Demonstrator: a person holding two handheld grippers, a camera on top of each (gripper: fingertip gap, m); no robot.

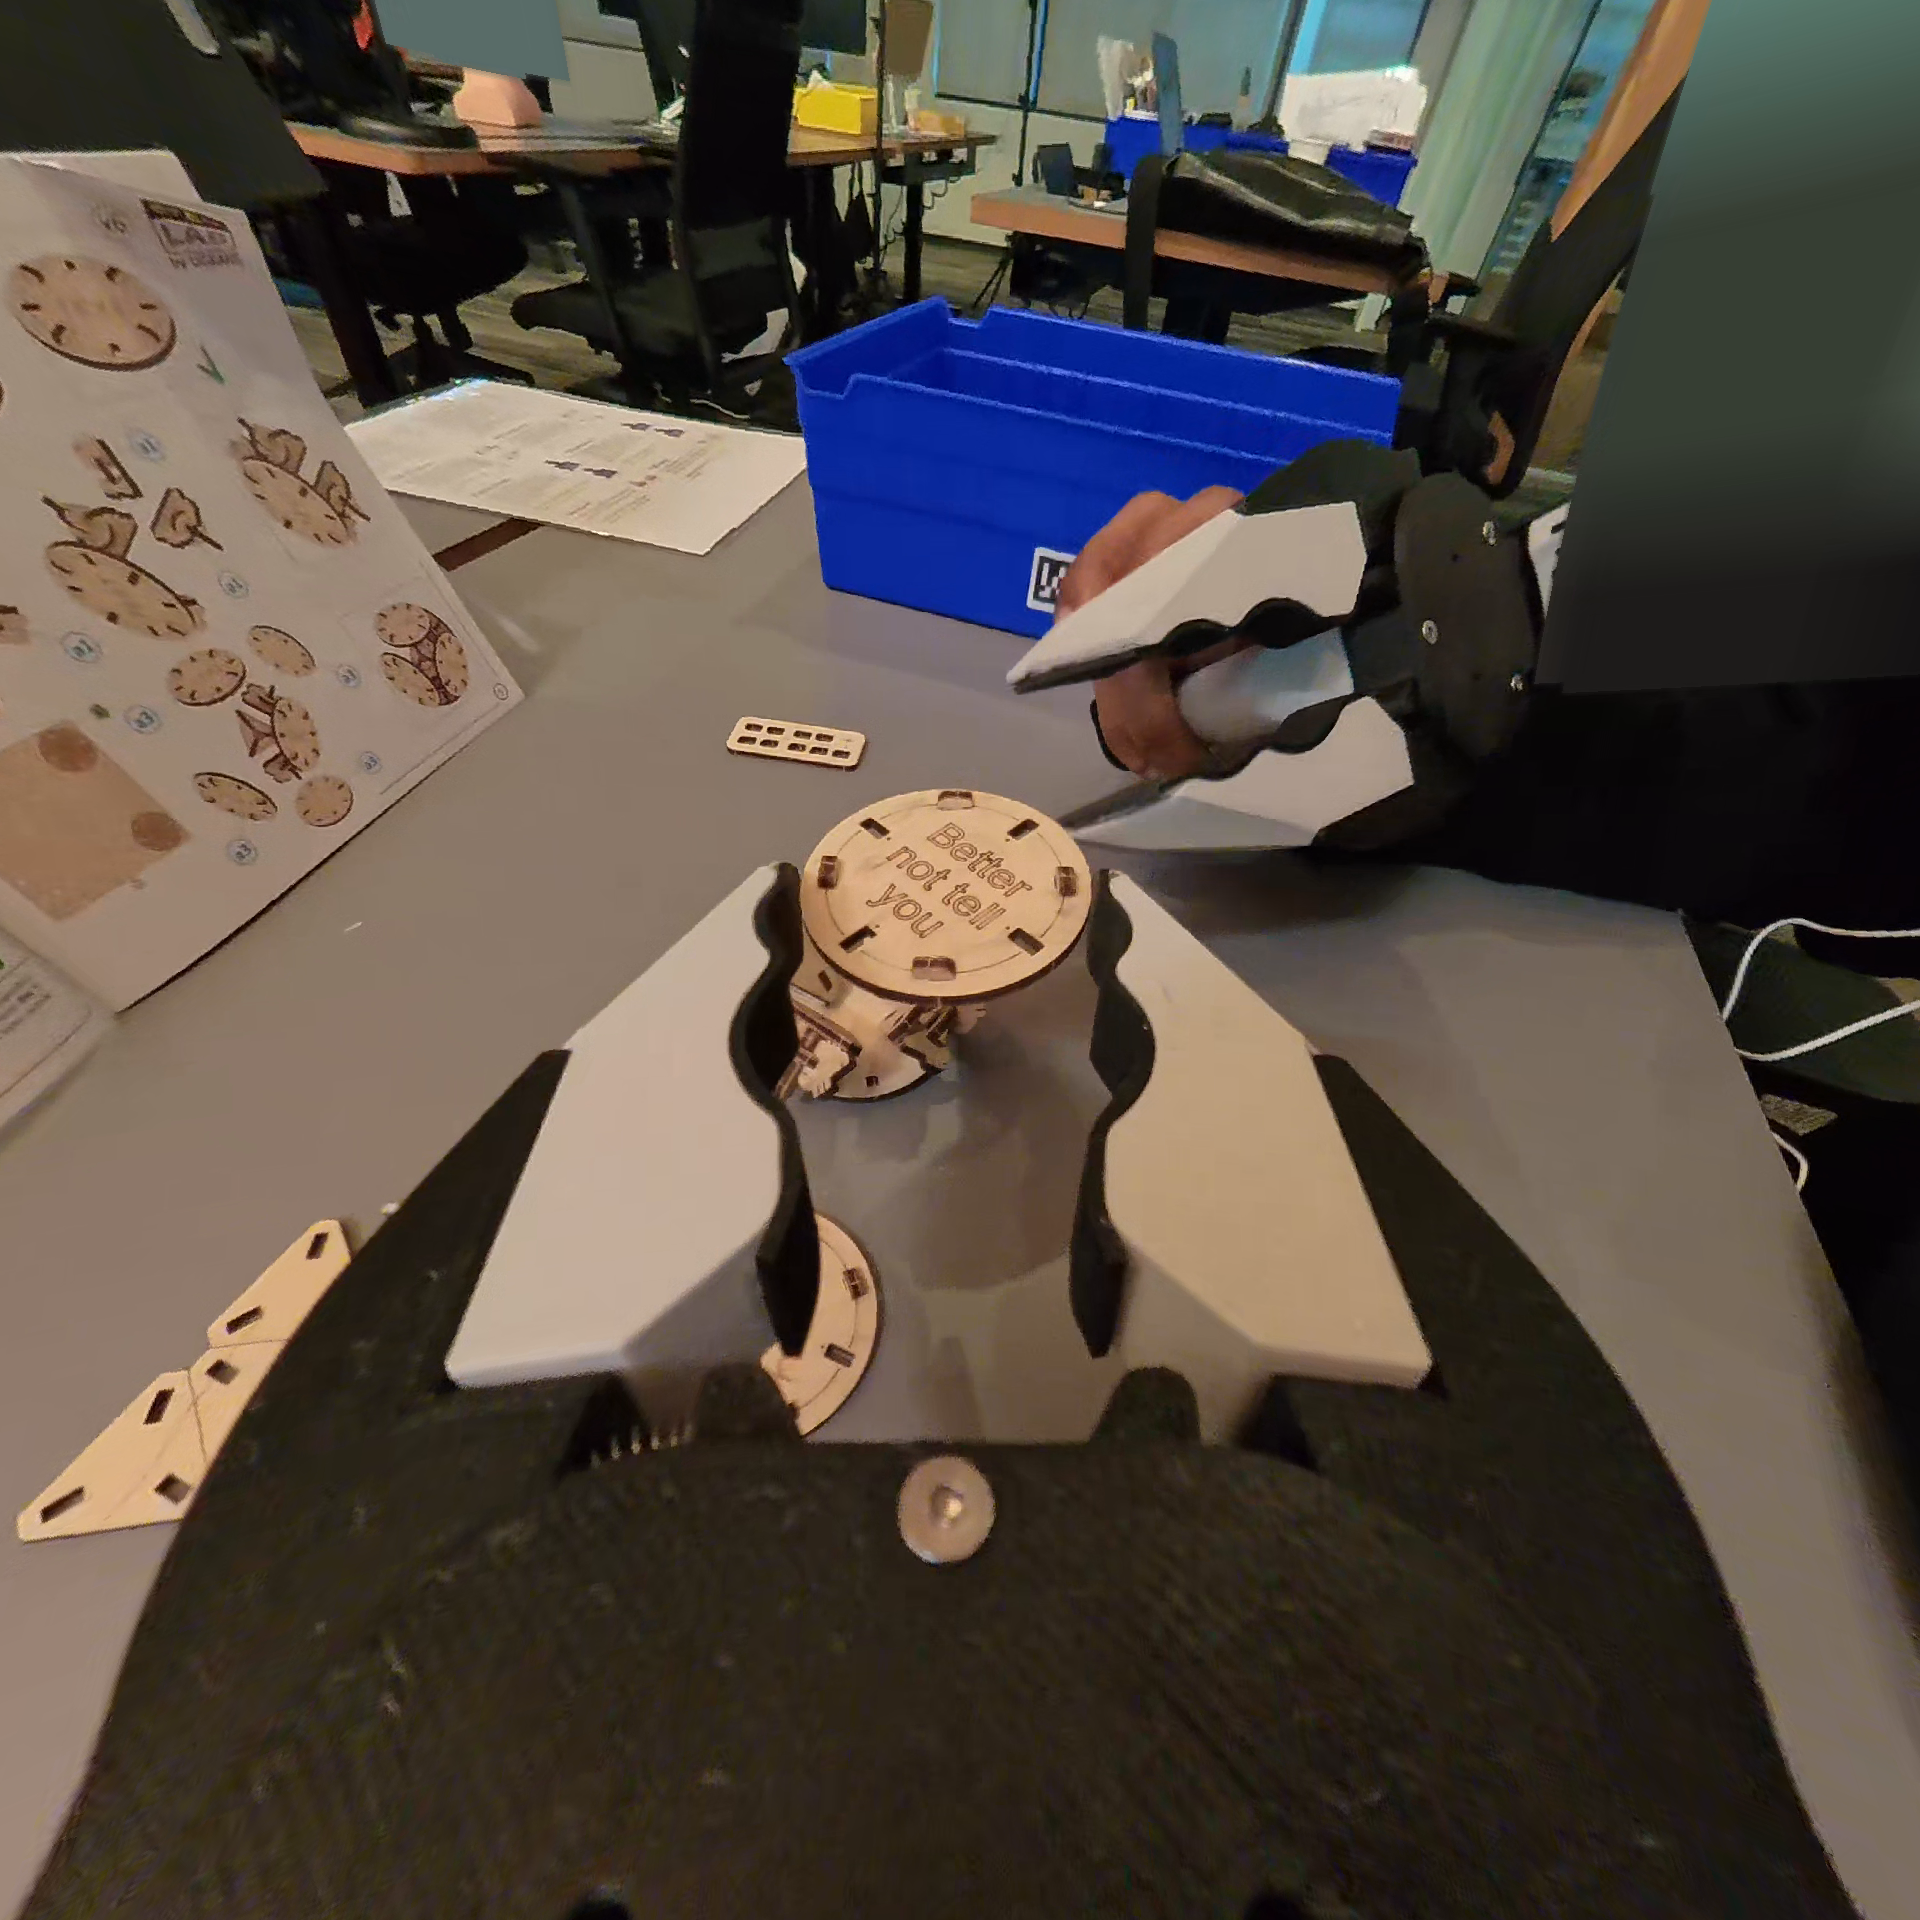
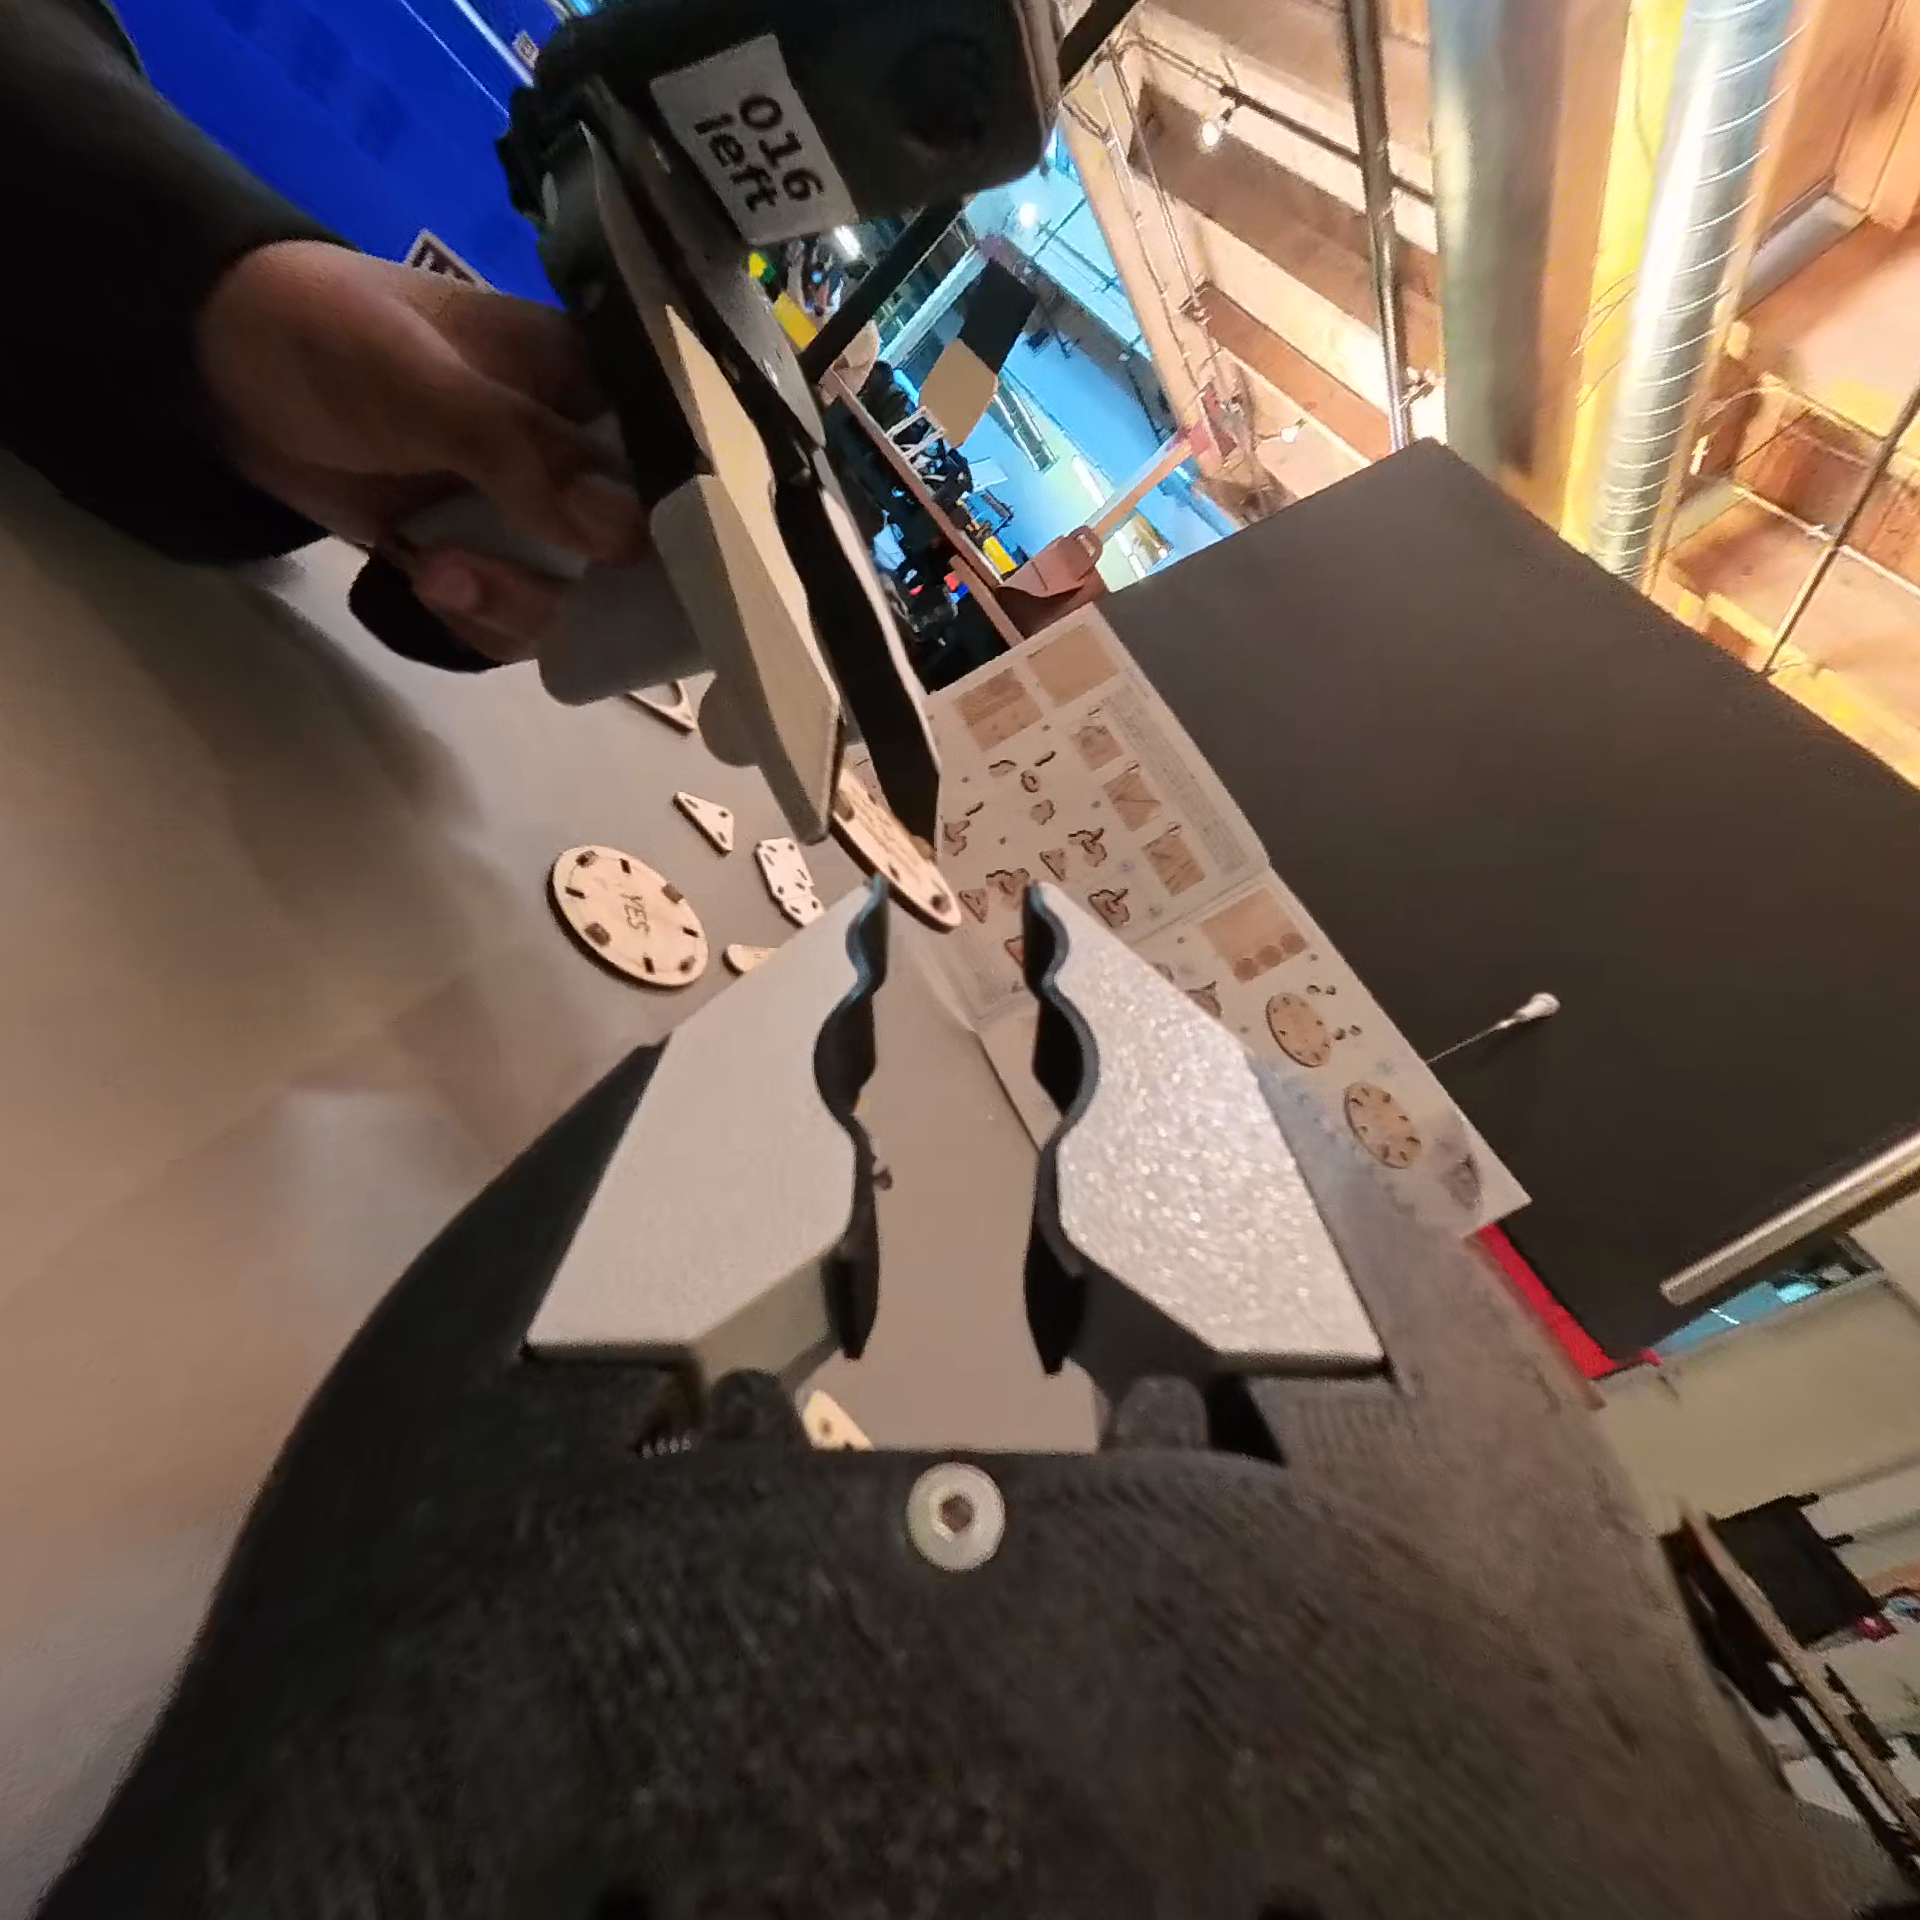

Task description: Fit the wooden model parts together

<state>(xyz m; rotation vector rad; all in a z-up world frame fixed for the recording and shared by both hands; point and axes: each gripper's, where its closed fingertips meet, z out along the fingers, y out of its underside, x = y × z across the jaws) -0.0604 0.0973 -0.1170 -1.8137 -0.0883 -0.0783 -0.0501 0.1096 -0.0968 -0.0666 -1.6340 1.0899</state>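
The left gripper (image 1: 940, 935) has its 2 fingers closed on a small wooden model (image 1: 914, 966), a stubby assembly topped by a round engraved disc with slots around its rim. The black pads sit against either side of the model, which tilts a little and stands over the grey table (image 1: 582, 831). Seen from the right wrist, the same disc (image 2: 894, 862) sticks out edge-on between the left gripper's fingertips.

The right gripper (image 2: 954, 904) has a narrow gap between its fingers and nothing between them. It points at the disc's edge from close by; whether it touches cannot be told. In the left view it hangs to the right of the model, held by a hand (image 1: 1132, 644).

On the table beyond the model lies a small slotted wooden strip (image 1: 796, 742). Below the left fingers a second wooden disc (image 1: 836, 1330) shows partly, and triangular wooden plates (image 1: 177, 1392) lie to the left. The right view shows another engraved disc (image 2: 627, 914) and more small triangular pieces (image 2: 707, 821) flat on the table.

A folded instruction sheet (image 1: 208, 582) stands at the left, a printed paper (image 1: 582, 468) lies behind it, and a blue plastic bin (image 1: 1039, 457) sits at the back.
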